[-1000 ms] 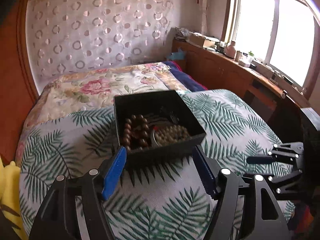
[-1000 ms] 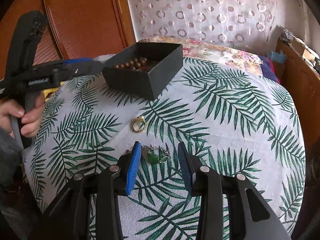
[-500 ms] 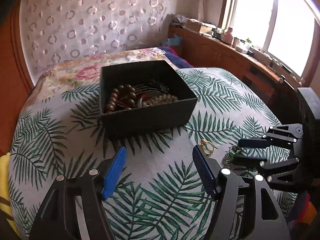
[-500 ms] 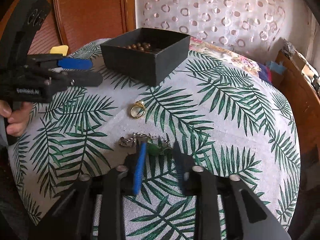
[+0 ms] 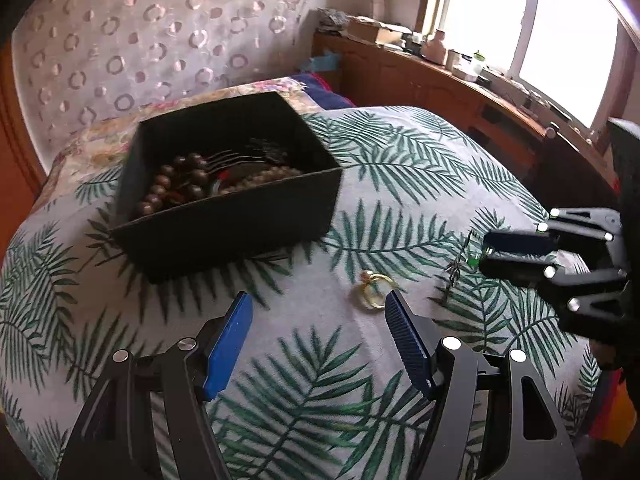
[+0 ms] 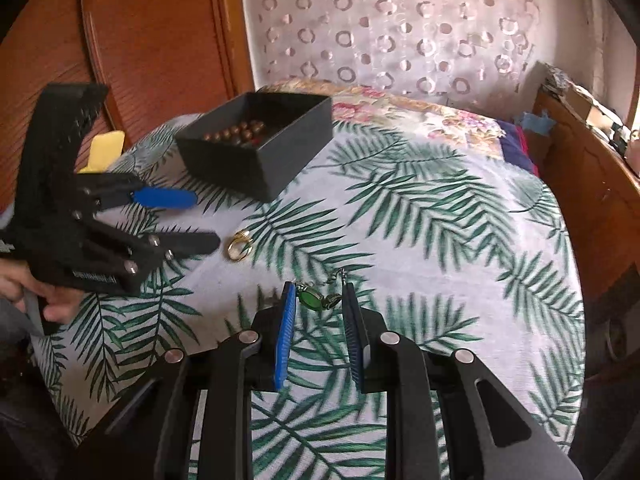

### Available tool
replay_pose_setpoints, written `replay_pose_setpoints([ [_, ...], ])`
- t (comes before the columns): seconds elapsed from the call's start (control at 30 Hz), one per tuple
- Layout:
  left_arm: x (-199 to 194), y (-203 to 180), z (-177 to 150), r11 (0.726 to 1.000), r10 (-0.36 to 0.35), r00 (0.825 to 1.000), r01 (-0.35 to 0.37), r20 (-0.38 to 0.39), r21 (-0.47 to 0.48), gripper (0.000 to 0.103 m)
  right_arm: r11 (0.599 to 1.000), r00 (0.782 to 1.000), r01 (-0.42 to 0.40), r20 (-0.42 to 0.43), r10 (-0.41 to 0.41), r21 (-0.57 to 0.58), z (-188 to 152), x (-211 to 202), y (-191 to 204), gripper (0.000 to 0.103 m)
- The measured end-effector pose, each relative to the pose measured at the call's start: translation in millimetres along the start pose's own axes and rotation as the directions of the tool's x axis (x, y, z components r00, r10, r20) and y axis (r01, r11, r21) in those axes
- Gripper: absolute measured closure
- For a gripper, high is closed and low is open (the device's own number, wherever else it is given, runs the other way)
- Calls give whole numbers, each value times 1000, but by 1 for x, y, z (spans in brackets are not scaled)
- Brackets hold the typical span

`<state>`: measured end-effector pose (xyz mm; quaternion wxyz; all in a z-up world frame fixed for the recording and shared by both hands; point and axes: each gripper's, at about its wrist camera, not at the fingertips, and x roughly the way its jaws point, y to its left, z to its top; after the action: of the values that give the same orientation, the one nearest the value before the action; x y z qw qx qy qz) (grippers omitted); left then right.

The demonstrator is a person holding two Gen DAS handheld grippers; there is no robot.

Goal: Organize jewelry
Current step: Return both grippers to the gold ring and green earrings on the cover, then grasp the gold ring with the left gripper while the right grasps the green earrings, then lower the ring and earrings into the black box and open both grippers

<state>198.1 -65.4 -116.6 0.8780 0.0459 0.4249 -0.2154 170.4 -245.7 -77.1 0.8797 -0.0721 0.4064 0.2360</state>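
- The black box (image 6: 256,152) sits at the far left of the palm-leaf cloth (image 6: 420,240), on what looks like a bed, with brown beads (image 6: 236,134) and other pieces already inside. It looks light and could slide on the soft cloth if a finger bumps its wall
- The left hand-held gripper (image 6: 188,220) hangs low over the cloth with jaws wide and nothing between them. One finger tip ends just beside the gold ring (image 6: 239,245). The ring is small and round, so a pinch that lands off-centre could flick it away or press it into the fabric
- The right hand-held gripper (image 6: 318,300) has just been closing. Its jaws stand narrow around a green-stone pendant on a chain (image 6: 314,298). The blue pads (image 6: 286,320) flank the stone, yet I cannot tell whether they press on it. In the left wrist view part of the chain (image 5: 454,272) dangles below the tips
- If only the chain or the stone's edge is caught, the piece may slip out on the way to the box
- Both tools work close together around the ring, so they could collide
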Motion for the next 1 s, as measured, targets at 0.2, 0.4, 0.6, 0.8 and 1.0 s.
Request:
replay_pose_setpoints([
  [0.2, 14, -17, 4, 999, -17, 1000, 17, -15, 48, 51, 1000, 1000, 17, 15, -17, 10, -1, -9, -10, 77],
  [0.4, 20, -29, 9, 996, -14, 1000, 15, -14, 89, 72, 1000, 1000, 18, 20, -18, 15, 0, -10, -12, 77],
  [0.6, 17, -30, 9, 995, -15, 1000, 16, -12, 96, 82, 1000, 999, 14, 34, -14, 10, 8, -12, -10, 77],
  [0.8, -1, -19, 17, 998, -10, 999, 8, 33, 68, 82, 1000, 997, -6, 73, 7, -14, 27, -17, -1, 77],
  [1.0, -25, 0, 33, 999, 16, 994, -19, 104, 31, 82, 998, 990, -25, 136, 33, -58, 60, -22, 15, 77],
])
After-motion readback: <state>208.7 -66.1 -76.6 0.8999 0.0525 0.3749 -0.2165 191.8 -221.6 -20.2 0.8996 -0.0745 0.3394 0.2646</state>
